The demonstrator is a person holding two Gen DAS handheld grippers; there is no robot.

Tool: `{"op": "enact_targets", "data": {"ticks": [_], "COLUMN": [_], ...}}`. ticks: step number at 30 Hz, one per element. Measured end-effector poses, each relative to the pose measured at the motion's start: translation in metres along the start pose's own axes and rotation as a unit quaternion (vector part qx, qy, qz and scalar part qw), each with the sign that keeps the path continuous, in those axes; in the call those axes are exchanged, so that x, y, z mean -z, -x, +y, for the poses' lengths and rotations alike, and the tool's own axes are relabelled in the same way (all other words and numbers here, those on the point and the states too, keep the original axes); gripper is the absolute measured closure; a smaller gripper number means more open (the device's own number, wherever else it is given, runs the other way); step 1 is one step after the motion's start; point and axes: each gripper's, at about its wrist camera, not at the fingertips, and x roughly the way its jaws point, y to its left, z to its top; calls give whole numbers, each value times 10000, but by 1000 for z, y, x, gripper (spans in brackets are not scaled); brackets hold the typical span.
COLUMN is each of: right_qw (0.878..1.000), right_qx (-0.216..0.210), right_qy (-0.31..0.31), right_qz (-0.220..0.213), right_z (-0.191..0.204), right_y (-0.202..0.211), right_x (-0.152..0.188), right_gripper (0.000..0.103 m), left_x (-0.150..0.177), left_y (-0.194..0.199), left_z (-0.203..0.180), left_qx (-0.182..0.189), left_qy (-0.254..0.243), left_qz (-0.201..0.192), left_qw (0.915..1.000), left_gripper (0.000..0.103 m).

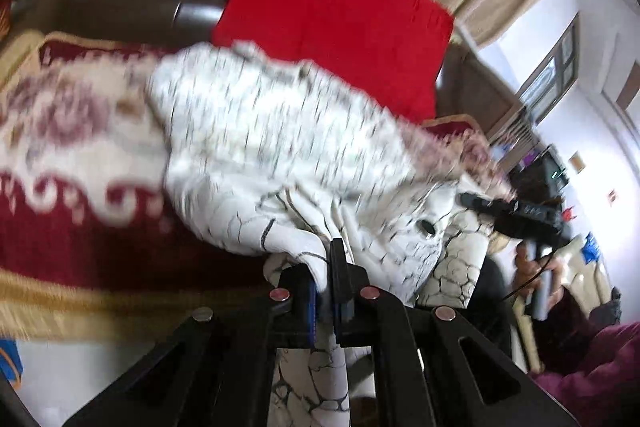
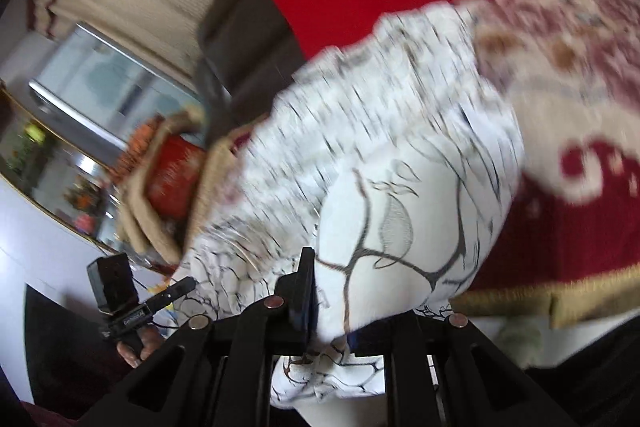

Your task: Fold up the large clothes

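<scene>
Left gripper (image 1: 326, 279): clamped on white crackle-print garment (image 1: 260, 147) | right gripper (image 2: 320, 291): clamped on same garment | garment bunched on red patterned blanket (image 1: 60, 227) | fold: incomplete, judged early.

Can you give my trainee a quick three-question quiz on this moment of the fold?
1. True or false: the left gripper is shut on the white patterned garment.
2. What does the garment lie over? A) a bare wooden floor B) a dark red and cream blanket C) a glass table
3. Fill in: behind the garment lies a plain bright ___ cloth.

Key
1. True; white fabric is pinched between its fingers. The right gripper also grips the garment.
2. B
3. red
</scene>
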Motion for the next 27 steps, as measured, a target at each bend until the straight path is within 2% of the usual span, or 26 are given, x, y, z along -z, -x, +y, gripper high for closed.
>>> {"op": "enact_targets", "data": {"ticks": [3,7,9,11,14,16,18,19,20,21,22,23,24,25,27], "right_qw": [9992,9933,9895,9857,9850,9854,9874,9887,9893,9899,9912,9915,9920,9935,9948], "right_qx": [-223,-344,-296,-167,227,478,534,642,761,855,835,814,765,666,667], "right_qy": [-82,-429,-657,-827,-1071,-1240,-1333,-1269,-1174,-1062,-933,-870,-803,-707,-551], "right_qz": [-308,-1013,-1255,-1461,-1335,-1060,-664,-476,-416,-383,-429,-521,-596,-586,-530], "right_z": [5,-9,-22,-45,-74,-90,-96,-93,-89,-85,-77,-72,-65,-54,-41], "right_y": [1,-15,-27,-38,-60,-73,-79,-77,-74,-70,-61,-52,-41,-30,-27], "right_x": [-39,-117,-147,-177,-202,-205,-203,-198,-195,-192,-185,-180,-174,-168,-160], "right_gripper": [89,89,89,89,89,85,85,83,70,59,30,21,21,21,16], "left_x": [-38,-102,-125,-145,-142,-128,-116,-109,-104,-101,-100,-98,-97,-95,-96], "left_y": [2,-13,-27,-50,-92,-112,-118,-115,-114,-108,-106,-99,-96,-86,-78], "left_z": [12,44,62,103,151,172,175,173,170,165,163,159,158,152,147], "left_qx": [14,-284,-432,-675,-884,-975,-991,-956,-933,-925,-936,-940,-936,-943,-1178], "left_qy": [-11,162,403,865,1483,1784,1866,1875,1861,1818,1808,1819,1817,1770,1669], "left_qz": [-192,-324,-335,-283,104,284,312,288,269,232,233,249,246,207,122], "left_qw": [9998,9989,9977,9936,9849,9787,9769,9772,9777,9787,9788,9785,9786,9795,9788], "left_gripper": [97,97,97,97,98,98,97,96,95,91,87,76,65,59,26]}}
